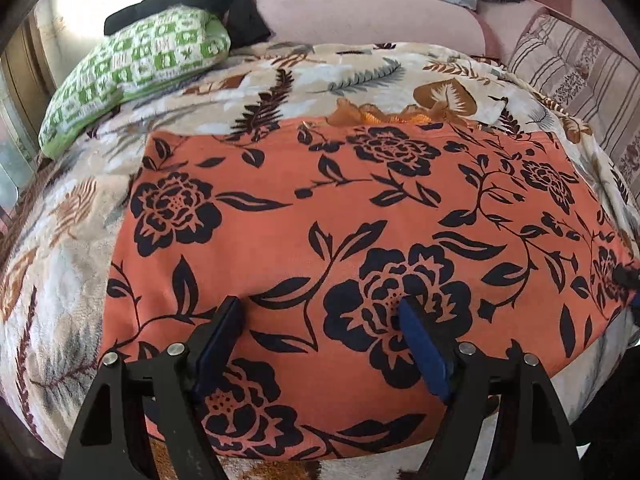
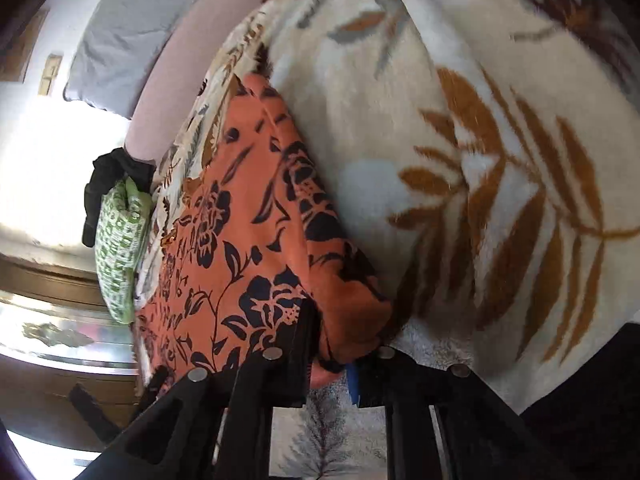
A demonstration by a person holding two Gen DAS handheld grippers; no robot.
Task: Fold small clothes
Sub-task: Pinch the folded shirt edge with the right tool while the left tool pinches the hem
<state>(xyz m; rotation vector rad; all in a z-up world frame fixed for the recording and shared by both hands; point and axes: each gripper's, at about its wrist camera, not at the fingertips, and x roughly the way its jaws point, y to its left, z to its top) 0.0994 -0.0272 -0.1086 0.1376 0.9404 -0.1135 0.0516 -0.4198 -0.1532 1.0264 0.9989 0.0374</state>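
An orange garment with black flowers lies spread flat on a leaf-patterned blanket on a bed. My left gripper is open just above the garment's near part, its blue-padded fingers spread wide with nothing between them. My right gripper is shut on the garment's edge at its right side, with the cloth bunched between the jaws. The right gripper's tip shows at the far right of the left wrist view. In the right wrist view the garment stretches away to the left.
A green and white checked pillow with a black garment on it lies at the bed's far left. A pink headboard cushion and a striped cushion run along the back. A small orange cloth lies beyond the garment.
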